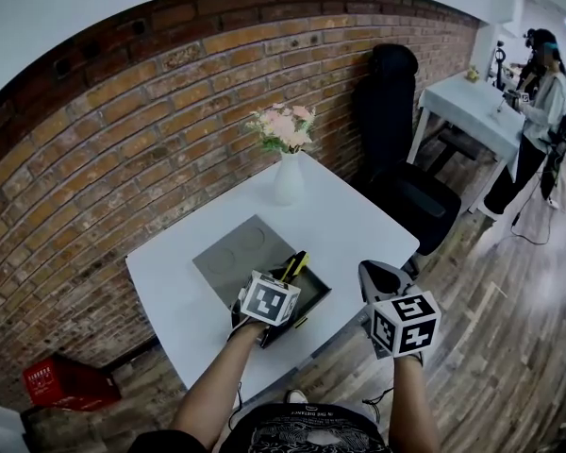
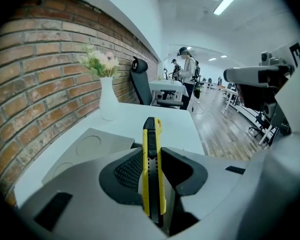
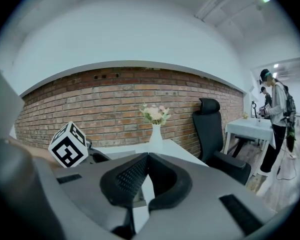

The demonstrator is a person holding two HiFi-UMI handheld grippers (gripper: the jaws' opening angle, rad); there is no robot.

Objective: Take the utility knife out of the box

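One utility knife (yellow body, black slider) is clamped between the left gripper jaws, its tip sticking out past them, above the dark box on the white tabletop. Box interior is mostly hidden behind that gripper. Right gripper jaws are pressed together, nothing between them.

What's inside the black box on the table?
Only a dark strip of the box shows, with nothing seen in it. The left gripper, shut on the yellow utility knife, covers the rest.
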